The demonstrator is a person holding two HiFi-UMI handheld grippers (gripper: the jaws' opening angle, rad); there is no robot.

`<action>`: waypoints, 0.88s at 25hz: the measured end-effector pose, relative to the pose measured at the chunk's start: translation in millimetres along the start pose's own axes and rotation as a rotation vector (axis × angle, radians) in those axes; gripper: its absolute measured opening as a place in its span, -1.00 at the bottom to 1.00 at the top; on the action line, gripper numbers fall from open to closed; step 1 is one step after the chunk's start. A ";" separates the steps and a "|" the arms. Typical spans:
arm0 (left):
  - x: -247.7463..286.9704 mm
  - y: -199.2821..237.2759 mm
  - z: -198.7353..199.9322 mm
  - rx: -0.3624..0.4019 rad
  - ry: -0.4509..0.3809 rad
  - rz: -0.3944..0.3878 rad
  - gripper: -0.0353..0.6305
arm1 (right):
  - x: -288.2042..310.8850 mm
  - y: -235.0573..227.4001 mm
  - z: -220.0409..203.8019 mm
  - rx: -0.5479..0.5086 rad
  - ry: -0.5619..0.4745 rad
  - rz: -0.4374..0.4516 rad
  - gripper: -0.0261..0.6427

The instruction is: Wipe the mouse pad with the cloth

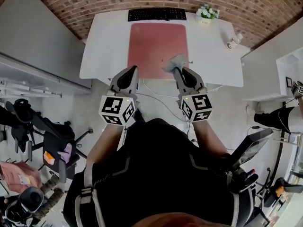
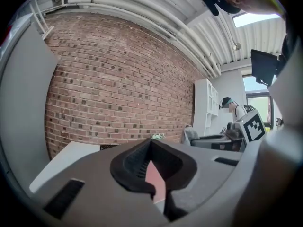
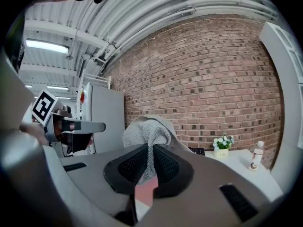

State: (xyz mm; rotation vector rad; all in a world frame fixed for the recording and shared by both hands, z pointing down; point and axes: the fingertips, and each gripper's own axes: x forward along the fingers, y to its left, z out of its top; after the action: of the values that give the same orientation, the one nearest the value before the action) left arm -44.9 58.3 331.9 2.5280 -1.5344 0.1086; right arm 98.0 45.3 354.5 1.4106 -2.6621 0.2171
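A pink mouse pad lies on the white desk, reaching from the keyboard to the near edge. My right gripper is shut on a grey cloth, held over the pad's near right corner. In the right gripper view the cloth bunches up out of the closed jaws, and a sliver of pink pad shows below. My left gripper hovers at the pad's near left edge, jaws shut with nothing in them; pink pad shows through the gap in the left gripper view.
A black keyboard lies along the desk's far edge. A small pot of flowers and a little bottle stand at the far right. White cabinets flank the desk on the right, and office chairs stand at left.
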 end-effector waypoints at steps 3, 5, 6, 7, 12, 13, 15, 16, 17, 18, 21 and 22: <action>6.1 20.1 0.0 -0.013 0.009 -0.013 -0.89 | 20.1 2.3 1.5 -0.004 0.015 -0.018 -0.82; 9.8 32.4 -0.3 -0.012 0.014 -0.025 -0.89 | 33.4 4.9 2.6 -0.004 0.024 -0.028 -0.82; 11.5 39.0 -1.1 -0.016 0.016 -0.028 -0.89 | 39.9 7.3 2.6 -0.003 0.028 -0.030 -0.82; 13.3 45.6 -2.4 -0.020 0.019 -0.029 -0.89 | 46.1 10.0 2.2 -0.003 0.032 -0.028 -0.82; 24.3 74.2 -12.5 -0.033 0.041 -0.031 -0.89 | 77.2 19.1 -3.5 -0.010 0.055 -0.018 -0.82; 25.6 79.2 -15.4 -0.035 0.047 -0.034 -0.89 | 83.4 20.3 -5.6 -0.013 0.061 -0.020 -0.82; 27.1 89.0 -22.3 -0.036 0.056 -0.039 -0.89 | 95.5 23.4 -11.9 -0.020 0.080 -0.023 -0.82; 27.7 94.1 -26.3 -0.037 0.061 -0.041 -0.89 | 101.2 25.5 -15.9 -0.020 0.092 -0.022 -0.82; 28.5 99.3 -30.3 -0.039 0.066 -0.042 -0.89 | 106.7 27.9 -20.0 -0.018 0.104 -0.019 -0.82; 29.7 104.7 -33.9 -0.043 0.070 -0.044 -0.89 | 112.3 30.5 -24.1 -0.014 0.115 -0.013 -0.82; 34.0 120.2 -43.2 -0.056 0.081 -0.052 -0.89 | 129.9 36.8 -36.0 -0.021 0.148 -0.004 -0.82; 35.0 124.6 -46.3 -0.063 0.085 -0.057 -0.89 | 135.3 38.7 -40.0 -0.032 0.160 -0.005 -0.82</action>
State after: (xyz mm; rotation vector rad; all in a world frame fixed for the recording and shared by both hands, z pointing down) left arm -137.5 -19.4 397.4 2.4823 -1.4113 0.1549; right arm -8.0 -35.7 414.6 1.3311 -2.5217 0.2730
